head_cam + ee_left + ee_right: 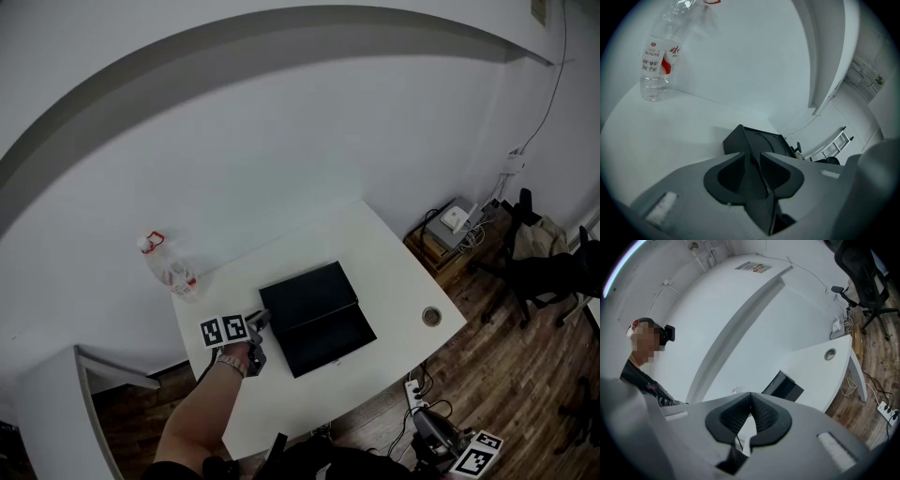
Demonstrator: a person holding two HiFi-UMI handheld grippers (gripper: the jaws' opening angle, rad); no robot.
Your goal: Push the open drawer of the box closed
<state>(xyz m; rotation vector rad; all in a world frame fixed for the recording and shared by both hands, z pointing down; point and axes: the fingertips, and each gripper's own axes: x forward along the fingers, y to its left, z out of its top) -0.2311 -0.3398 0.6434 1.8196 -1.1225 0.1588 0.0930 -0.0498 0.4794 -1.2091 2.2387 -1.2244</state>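
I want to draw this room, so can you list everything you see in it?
Table: one, white, against the wall.
Box: one, black, middle of the table, drawer out.
Bottle: one, clear with a red-and-white label, table's back left corner.
Cable hole: one, round, near the table's right edge.
Office chair: one, black, on the wooden floor at the right.
Power strip: one, white, on the floor by the table.
Left claw: one, grey, open, at the box's left side.
Right claw: one, grey, shut and empty, held off the table's near right side.
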